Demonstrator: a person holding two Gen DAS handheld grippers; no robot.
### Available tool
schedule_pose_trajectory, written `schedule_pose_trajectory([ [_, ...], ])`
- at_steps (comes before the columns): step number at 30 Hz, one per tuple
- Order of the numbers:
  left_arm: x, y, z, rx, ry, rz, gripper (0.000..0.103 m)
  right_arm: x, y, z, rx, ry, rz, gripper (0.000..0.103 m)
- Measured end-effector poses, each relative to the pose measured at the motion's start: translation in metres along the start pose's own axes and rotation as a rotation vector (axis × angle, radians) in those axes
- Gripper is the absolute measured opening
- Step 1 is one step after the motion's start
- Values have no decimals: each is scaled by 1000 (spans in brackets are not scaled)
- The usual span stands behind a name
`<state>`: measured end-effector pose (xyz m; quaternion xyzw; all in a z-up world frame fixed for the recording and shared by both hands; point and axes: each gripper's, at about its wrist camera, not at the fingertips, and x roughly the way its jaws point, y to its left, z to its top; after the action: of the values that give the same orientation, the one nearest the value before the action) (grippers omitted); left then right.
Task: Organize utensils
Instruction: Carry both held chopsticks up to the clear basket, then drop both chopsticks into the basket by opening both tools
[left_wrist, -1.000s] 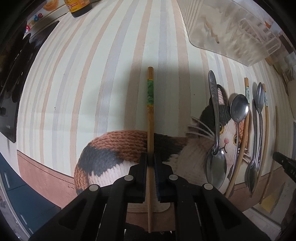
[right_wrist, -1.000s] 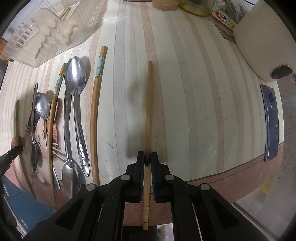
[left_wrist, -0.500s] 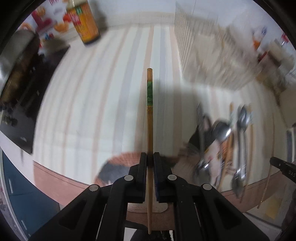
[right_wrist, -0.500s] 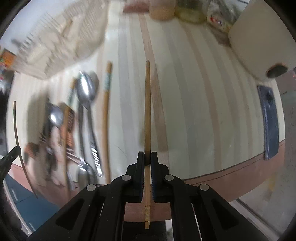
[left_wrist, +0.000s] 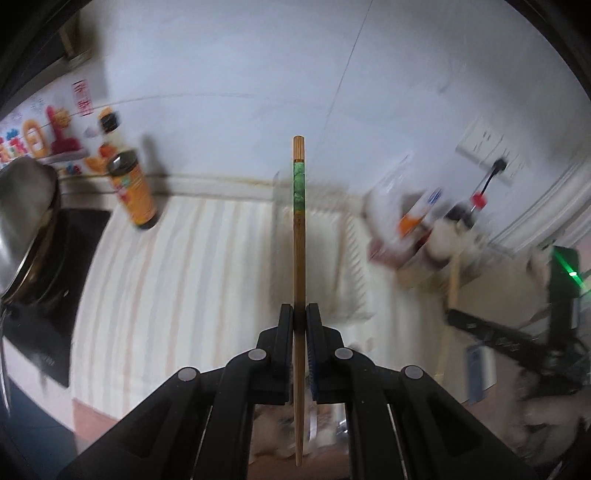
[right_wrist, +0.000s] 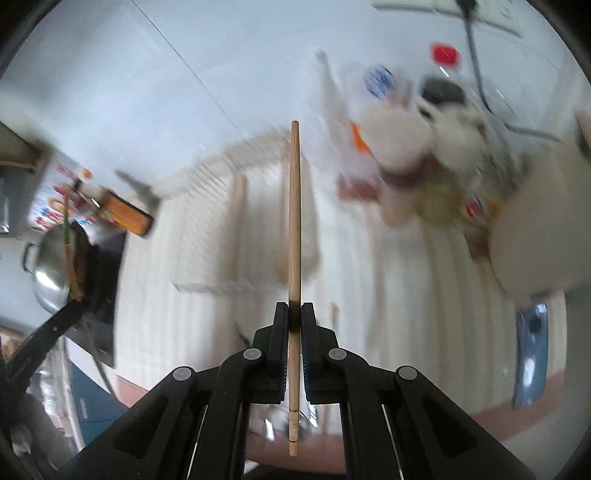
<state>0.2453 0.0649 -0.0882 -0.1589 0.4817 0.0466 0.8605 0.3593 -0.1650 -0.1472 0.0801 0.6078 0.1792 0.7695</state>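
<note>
In the left wrist view, the left hand-held gripper (left_wrist: 300, 314) was clamped narrowly on a brown wooden chopstick with a green patterned band (left_wrist: 298, 229), which ran straight forward along the fingers, its banded blunt end pointing far. Directly beyond that end, on the cream striped counter (left_wrist: 177, 280), stood the blurred white slatted plastic utensil rack (left_wrist: 325, 258), so the chopstick's long axis already lined up with it. An orange-labelled sauce bottle (left_wrist: 135, 192) stood at far left.

In the right wrist view, the right hand-held gripper (right_wrist: 294, 314) was pinched shut on a plain pale wooden chopstick (right_wrist: 294, 206), likewise pointing forward along the fingers. The same rack (right_wrist: 236, 206) lay ahead and slightly left of its far end. The left gripper's chopstick appeared at far left, farther from the rack, so the right hand seemed nearer.
</note>
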Motion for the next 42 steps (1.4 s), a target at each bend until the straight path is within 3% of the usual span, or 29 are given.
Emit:
schedule_pose_trajectory([
  [6,44,-7,59,-40,60,-48,4,35,24,68,12,30,61,6],
  [11,99,-6,93,-65,143,-39,4,79,37,107,-4,79,37,6],
  [18,159,-1,100,-86,238,-19,4,131,36,133,-1,137,-7,6],
  [24,173,5,96,-111,284,-10,6,154,36,137,-33,191,-41,8],
  [27,164,8,93,-108,274,35,7,149,33,134,-36,188,-45,26],
  [28,160,9,91,-100,266,61,13,144,31,132,-39,176,-59,32],
  [30,146,11,86,-73,224,139,27,133,29,128,-51,143,-73,34],
  [32,133,14,78,-54,181,176,56,118,24,120,-51,110,-80,42],
  [36,104,22,57,-15,78,255,76,91,15,101,-53,40,-135,53],
  [38,95,26,46,-6,39,279,99,78,11,89,-53,6,-151,64],
  [42,89,32,25,1,22,292,103,60,4,59,-48,-49,-159,76],
])
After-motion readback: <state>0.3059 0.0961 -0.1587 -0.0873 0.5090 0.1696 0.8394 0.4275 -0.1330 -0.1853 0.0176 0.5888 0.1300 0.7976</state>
